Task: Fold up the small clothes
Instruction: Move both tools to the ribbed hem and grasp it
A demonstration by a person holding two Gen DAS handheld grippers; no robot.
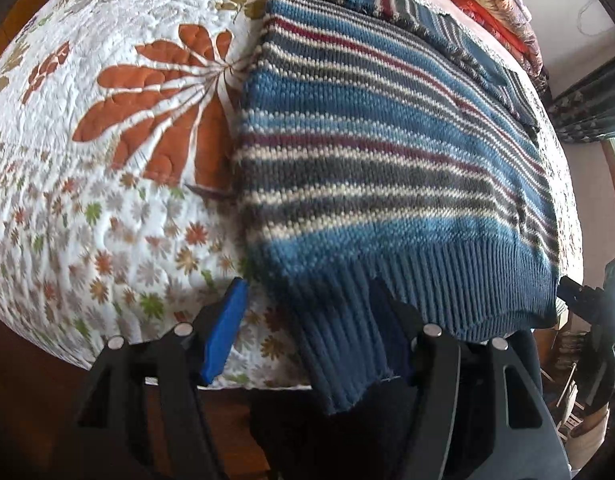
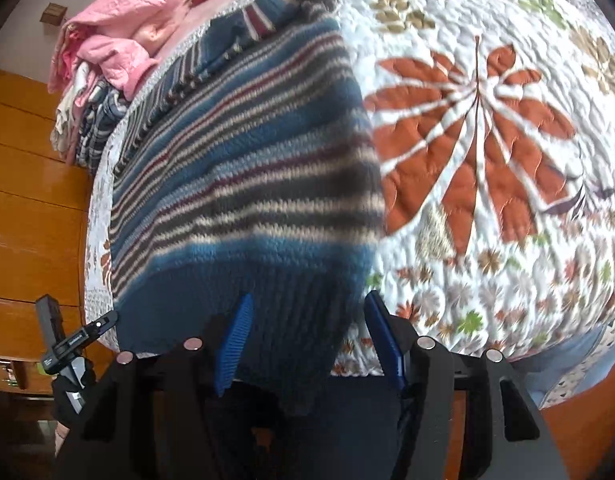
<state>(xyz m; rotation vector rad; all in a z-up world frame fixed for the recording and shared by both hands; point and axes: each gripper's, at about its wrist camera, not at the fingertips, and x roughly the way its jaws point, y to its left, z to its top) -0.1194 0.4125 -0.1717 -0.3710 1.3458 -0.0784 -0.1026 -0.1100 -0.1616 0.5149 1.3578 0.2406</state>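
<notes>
Both hand-held grippers [image 1: 307,320] [image 2: 307,336] agape around sweater [image 1: 387,140] hem; pink clothes pile [image 2: 119,40] only right-view.

A blue, grey, cream and maroon striped knitted sweater [image 1: 387,152] [image 2: 243,168] lay flat, filling the centre and right of the left wrist frame and the centre-left of the right wrist frame. Its dark blue ribbed hem [image 1: 387,312] [image 2: 235,312] drooped at bottom centre, and a folded sleeve crossed its far end.
</notes>
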